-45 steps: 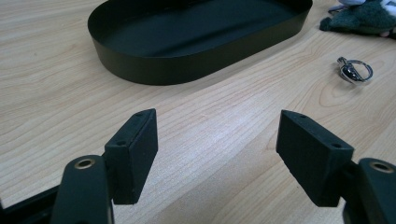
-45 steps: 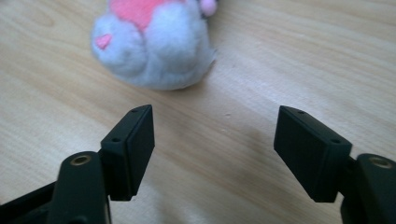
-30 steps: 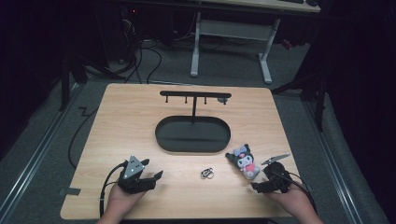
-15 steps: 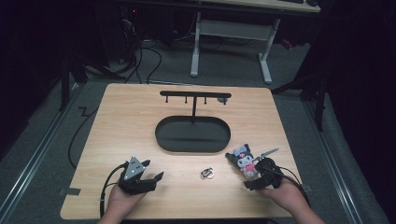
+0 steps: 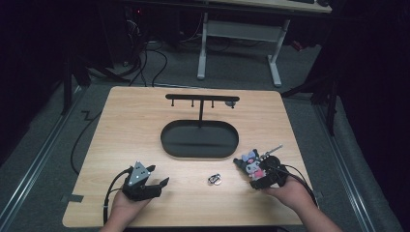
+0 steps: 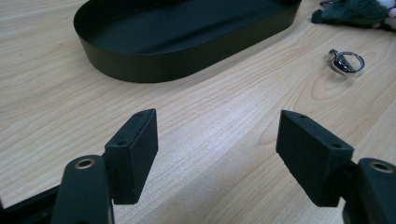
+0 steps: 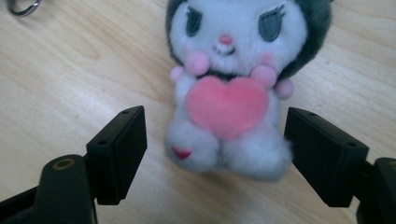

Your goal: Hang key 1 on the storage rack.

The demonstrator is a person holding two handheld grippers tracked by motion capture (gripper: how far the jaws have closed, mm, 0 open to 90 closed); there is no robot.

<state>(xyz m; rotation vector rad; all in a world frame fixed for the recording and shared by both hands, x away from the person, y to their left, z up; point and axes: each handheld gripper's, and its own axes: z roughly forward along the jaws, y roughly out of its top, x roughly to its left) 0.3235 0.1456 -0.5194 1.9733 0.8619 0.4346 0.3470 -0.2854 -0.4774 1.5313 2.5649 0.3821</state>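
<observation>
Since the earlier frames the right gripper (image 5: 261, 175) has slid leftward and slightly farther up the table, closing on the plush toy (image 5: 252, 163) until its jaws now bracket the toy's lower body; the left gripper (image 5: 152, 183) has stayed where it was, near the front left of the table (image 5: 125, 125). In the right gripper view the jaws stand wide, one on each side of the plush toy (image 7: 233, 88), and neither pad seems to touch the fur yet. The toy lies on its back on the wood, face up, pink heart on its chest, just to the right of the black oval tray (image 5: 199, 139) and near the table's right front. A small metal key ring (image 5: 214, 180) lies loose between the two grippers, apart from the toy. The left gripper's jaws are also spread wide with nothing between them, pointed toward the tray (image 6: 187, 42).

Risks, as I judge them: the toy is soft and rounded, so a pinch low on the legs could squeeze it out forward or catch only fur, letting it drop on lifting. If the jaws press down while closing, the pads may scrape the table and push the toy farther away instead of gripping it. A thin pale stick-like piece (image 5: 273, 149) pokes out beyond the toy; I cannot tell what it is, but it could snag on the tray rim or the hanger stand (image 5: 200, 100)
</observation>
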